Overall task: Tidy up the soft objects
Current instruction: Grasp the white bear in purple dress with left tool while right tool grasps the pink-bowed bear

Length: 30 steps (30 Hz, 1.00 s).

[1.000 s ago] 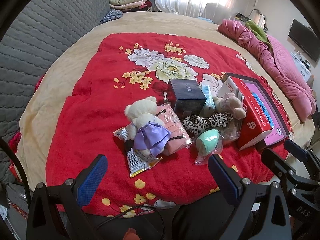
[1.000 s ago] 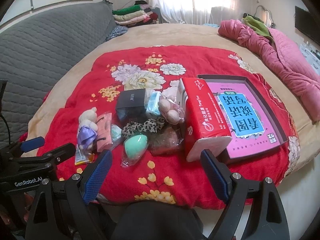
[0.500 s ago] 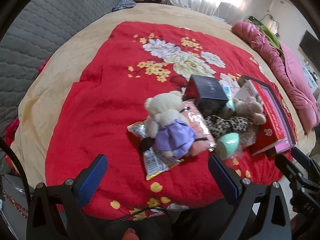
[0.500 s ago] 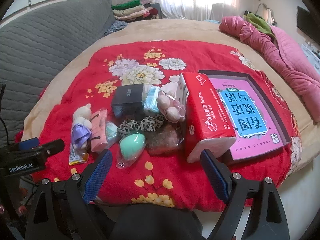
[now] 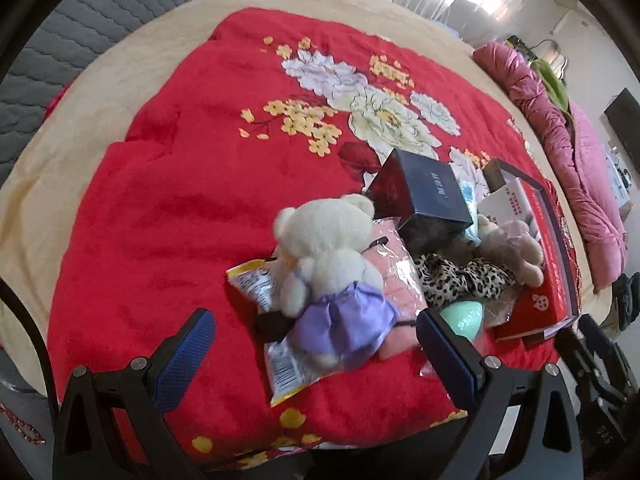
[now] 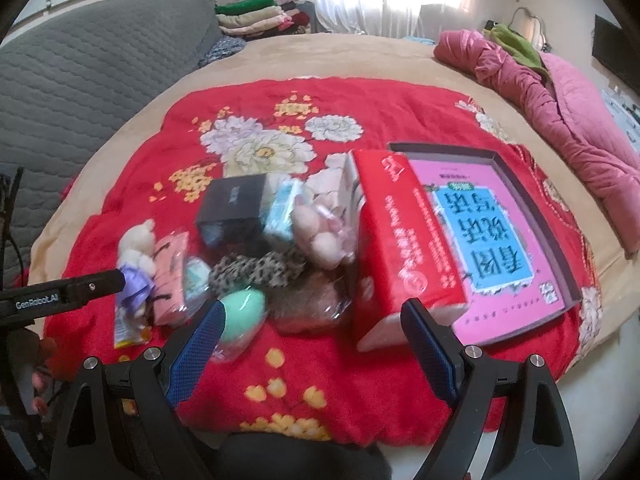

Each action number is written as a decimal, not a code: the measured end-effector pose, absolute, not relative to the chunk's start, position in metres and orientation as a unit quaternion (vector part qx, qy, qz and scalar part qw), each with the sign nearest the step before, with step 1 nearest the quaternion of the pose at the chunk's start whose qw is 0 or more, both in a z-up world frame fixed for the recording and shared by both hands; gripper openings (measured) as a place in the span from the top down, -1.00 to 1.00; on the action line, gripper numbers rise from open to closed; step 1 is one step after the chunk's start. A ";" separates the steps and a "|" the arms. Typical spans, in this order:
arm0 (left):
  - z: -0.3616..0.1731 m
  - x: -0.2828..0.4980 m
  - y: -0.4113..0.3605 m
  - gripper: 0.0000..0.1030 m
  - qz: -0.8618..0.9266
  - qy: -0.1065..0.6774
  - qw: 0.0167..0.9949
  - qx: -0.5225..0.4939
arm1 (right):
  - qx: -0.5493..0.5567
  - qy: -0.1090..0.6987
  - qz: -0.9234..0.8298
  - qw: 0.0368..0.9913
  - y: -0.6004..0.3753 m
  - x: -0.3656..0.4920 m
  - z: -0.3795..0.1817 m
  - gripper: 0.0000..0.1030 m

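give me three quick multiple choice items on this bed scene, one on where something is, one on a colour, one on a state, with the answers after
1. Where does the white teddy bear lie?
A. inside the flat open box
B. on the pink packet and snack bag on the red blanket
C. on the folded clothes by the window

2. What colour is the bear's skirt?
A. purple
B. green
C. black

3. How does the left gripper stand?
A. shut on the bear
B. shut on nothing
C. jaws open, holding nothing

Answers:
1 B, the bear rests on the pink packet and the snack bag, on the red blanket.
2 A, the skirt is pale purple.
3 C, the two blue pads stand wide apart, with the bear ahead of them, ungripped.
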<state>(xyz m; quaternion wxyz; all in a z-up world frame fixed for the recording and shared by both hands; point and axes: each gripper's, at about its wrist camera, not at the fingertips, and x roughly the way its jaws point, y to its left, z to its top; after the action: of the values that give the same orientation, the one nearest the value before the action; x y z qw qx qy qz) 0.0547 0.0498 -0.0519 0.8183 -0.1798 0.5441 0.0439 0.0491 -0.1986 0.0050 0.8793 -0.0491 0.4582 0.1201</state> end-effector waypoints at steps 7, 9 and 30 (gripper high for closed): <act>-0.062 0.074 0.048 -0.81 0.048 0.553 0.812 -0.178 | -0.089 0.442 0.112 0.886 -0.197 0.078 0.006 -0.75; -0.065 0.077 0.051 -0.74 0.043 0.557 0.808 -0.187 | -0.108 0.443 0.115 0.882 -0.190 0.090 0.003 -0.75; -0.083 0.092 0.064 -0.29 0.031 0.580 0.783 -0.223 | -0.275 0.494 0.117 0.817 -0.126 0.145 -0.062 0.44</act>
<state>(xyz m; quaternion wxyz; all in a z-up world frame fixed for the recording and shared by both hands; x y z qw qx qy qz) 0.0925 0.0642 -0.0833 0.7827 -0.2232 0.5802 0.0312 0.1453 -0.1263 -0.0617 0.8165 -0.2745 0.4943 0.1169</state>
